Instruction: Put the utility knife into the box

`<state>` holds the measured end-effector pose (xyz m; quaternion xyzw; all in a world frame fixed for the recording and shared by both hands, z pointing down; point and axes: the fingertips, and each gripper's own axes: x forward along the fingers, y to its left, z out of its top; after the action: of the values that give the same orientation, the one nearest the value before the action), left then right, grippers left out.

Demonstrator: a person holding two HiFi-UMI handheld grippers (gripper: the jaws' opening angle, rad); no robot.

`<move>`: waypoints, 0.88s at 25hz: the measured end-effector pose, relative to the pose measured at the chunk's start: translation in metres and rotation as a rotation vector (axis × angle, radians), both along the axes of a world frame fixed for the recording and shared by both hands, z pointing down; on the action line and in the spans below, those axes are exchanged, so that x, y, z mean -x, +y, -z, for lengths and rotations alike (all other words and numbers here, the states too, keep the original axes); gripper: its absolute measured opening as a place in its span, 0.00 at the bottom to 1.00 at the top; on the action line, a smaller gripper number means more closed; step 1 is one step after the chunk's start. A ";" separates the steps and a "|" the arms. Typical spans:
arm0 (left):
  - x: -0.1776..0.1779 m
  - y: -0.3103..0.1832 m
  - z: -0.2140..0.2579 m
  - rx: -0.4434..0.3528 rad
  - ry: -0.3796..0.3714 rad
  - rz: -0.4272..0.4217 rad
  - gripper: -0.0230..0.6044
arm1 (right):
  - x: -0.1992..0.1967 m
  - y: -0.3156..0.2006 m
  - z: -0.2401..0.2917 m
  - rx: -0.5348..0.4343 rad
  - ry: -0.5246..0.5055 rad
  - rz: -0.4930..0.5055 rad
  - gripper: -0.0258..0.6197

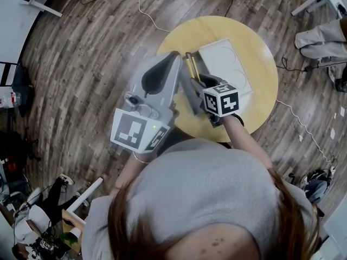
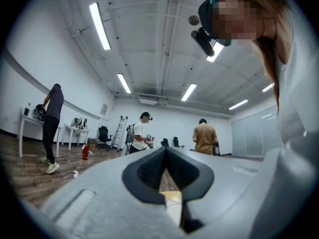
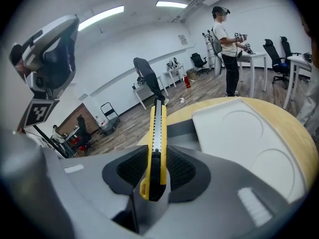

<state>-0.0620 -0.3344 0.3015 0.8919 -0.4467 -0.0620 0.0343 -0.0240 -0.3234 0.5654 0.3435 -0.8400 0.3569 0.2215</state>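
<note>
The utility knife (image 3: 156,138) is yellow with a black slider, and my right gripper (image 3: 158,154) is shut on its rear part; the knife points forward past the jaws. In the head view the utility knife (image 1: 191,66) hangs over the round table (image 1: 260,104), just left of the white box (image 1: 241,75). In the right gripper view the box (image 3: 249,133) lies open to the right of the knife, with round shapes pressed into its floor. My left gripper (image 1: 172,57) is held high beside the right gripper (image 1: 194,83). The left gripper (image 2: 166,152) shows its jaw tips together, with nothing held.
The table (image 3: 299,133) is yellow wood on a dark plank floor. A white cable (image 1: 295,115) runs across the floor at the right. A seated person's legs (image 1: 320,37) are at the far right. Standing people, desks and office chairs (image 3: 274,49) fill the room behind.
</note>
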 end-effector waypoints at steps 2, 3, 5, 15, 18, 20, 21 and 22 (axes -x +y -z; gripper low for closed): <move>0.001 0.000 0.000 0.000 -0.001 0.004 0.04 | -0.001 0.001 -0.010 0.026 0.024 0.004 0.23; 0.001 -0.001 0.000 -0.001 -0.003 0.006 0.04 | -0.001 0.001 -0.015 0.037 0.035 0.006 0.23; 0.002 0.000 0.000 -0.004 -0.005 0.007 0.04 | -0.001 0.002 -0.024 0.056 0.054 0.010 0.23; 0.006 0.001 0.001 0.000 0.004 0.011 0.04 | 0.005 0.009 -0.048 0.153 0.107 0.024 0.23; 0.007 0.001 0.002 -0.002 0.007 0.017 0.04 | 0.005 0.012 -0.055 0.200 0.122 0.015 0.23; 0.007 0.002 0.002 -0.002 0.010 0.017 0.04 | 0.004 0.014 -0.060 0.222 0.135 0.006 0.23; 0.008 0.002 0.002 -0.002 0.011 0.019 0.04 | 0.004 0.015 -0.063 0.228 0.144 0.006 0.23; 0.008 0.002 0.001 -0.001 0.013 0.021 0.04 | 0.005 0.016 -0.065 0.230 0.153 0.009 0.23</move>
<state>-0.0696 -0.3320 0.3003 0.8868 -0.4557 -0.0682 0.0359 -0.0286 -0.3078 0.6299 0.3381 -0.7757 0.4228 0.3245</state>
